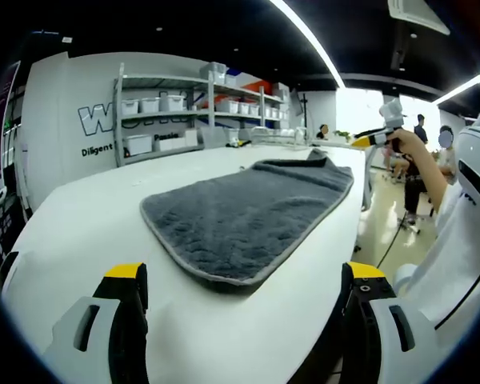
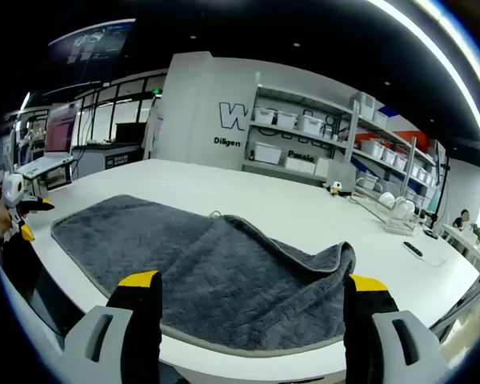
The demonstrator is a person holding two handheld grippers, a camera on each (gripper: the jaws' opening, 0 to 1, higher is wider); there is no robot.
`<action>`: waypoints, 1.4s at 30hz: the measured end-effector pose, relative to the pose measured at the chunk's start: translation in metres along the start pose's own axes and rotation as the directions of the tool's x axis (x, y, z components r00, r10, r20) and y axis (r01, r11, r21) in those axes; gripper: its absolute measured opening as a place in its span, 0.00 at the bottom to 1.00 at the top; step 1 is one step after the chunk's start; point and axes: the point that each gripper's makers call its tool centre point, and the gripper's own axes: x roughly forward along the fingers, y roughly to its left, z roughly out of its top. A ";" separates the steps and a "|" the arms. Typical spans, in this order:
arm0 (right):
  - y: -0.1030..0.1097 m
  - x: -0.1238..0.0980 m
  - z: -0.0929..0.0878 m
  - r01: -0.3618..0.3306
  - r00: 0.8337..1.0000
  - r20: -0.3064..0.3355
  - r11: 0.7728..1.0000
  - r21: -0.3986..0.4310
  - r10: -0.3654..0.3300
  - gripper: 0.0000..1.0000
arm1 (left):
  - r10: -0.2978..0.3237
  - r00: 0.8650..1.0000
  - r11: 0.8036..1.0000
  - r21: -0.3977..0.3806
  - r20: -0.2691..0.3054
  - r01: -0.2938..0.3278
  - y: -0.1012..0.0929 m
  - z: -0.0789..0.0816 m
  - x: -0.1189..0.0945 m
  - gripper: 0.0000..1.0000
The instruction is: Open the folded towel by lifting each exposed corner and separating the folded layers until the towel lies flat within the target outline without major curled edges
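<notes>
A grey towel (image 1: 248,216) is seen lying on the white bench (image 1: 88,224), near the bench edge on the side of the person. In the left gripper view it is spread over most of its area, with a pale hem along its border, and at its far end a part is folded back over itself into a thicker ridge. In the right gripper view the same towel (image 2: 216,272) is seen from the other end: the near portion is doubled over, with a raised, curled fold at the corner on the right of the view, while the far portion lies flat toward the left.

The left gripper (image 1: 244,292) is held above the bench just short of the towel's near edge; its jaws are spread wide and nothing is held between them. The right gripper (image 2: 252,300) is held over the folded end of the towel, its jaws likewise spread wide apart and empty; whether they touch the cloth cannot be told.

In the left gripper view the other gripper is seen at the right, held in a hand (image 1: 408,144) beyond the towel's far end. Shelves (image 1: 192,104) with white bins are seen behind the bench against a white wall.
</notes>
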 end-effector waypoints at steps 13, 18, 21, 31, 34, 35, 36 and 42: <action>0.009 -0.004 0.007 -0.030 0.999 0.013 1.000 0.004 0.030 0.99 | 0.011 1.000 1.000 -0.024 0.008 -0.010 0.011 0.002 0.005 0.98; 0.009 -0.007 0.007 -0.033 0.999 0.015 0.999 0.014 0.033 0.99 | 0.019 1.000 0.999 -0.036 0.012 -0.018 0.019 0.006 0.012 0.98; 0.010 -0.011 0.009 -0.034 0.999 0.027 0.999 0.001 0.034 0.99 | 0.033 0.999 0.999 -0.040 0.003 -0.032 0.026 0.009 0.017 0.98; 0.005 -0.021 0.007 -0.040 0.998 0.054 0.999 0.000 0.040 0.99 | 0.098 0.995 0.993 -0.069 -0.011 -0.099 0.052 0.022 0.033 0.96; 0.001 -0.026 0.009 -0.026 0.997 0.067 1.000 -0.001 0.026 0.99 | 0.118 0.993 0.989 -0.082 -0.019 -0.119 0.059 0.022 0.038 0.95; 0.000 -0.027 0.010 -0.023 0.997 0.068 1.000 -0.001 0.023 0.99 | 0.123 0.992 0.988 -0.086 -0.022 -0.125 0.062 0.021 0.040 0.95; -0.001 -0.028 0.011 -0.020 0.997 0.072 1.000 -0.003 0.020 0.99 | 0.126 0.992 0.988 -0.091 -0.026 -0.128 0.064 0.021 0.042 0.94; -0.002 -0.028 0.013 -0.018 0.997 0.075 1.000 -0.012 0.018 0.99 | 0.131 0.990 0.986 -0.097 -0.048 -0.135 0.072 0.020 0.053 0.89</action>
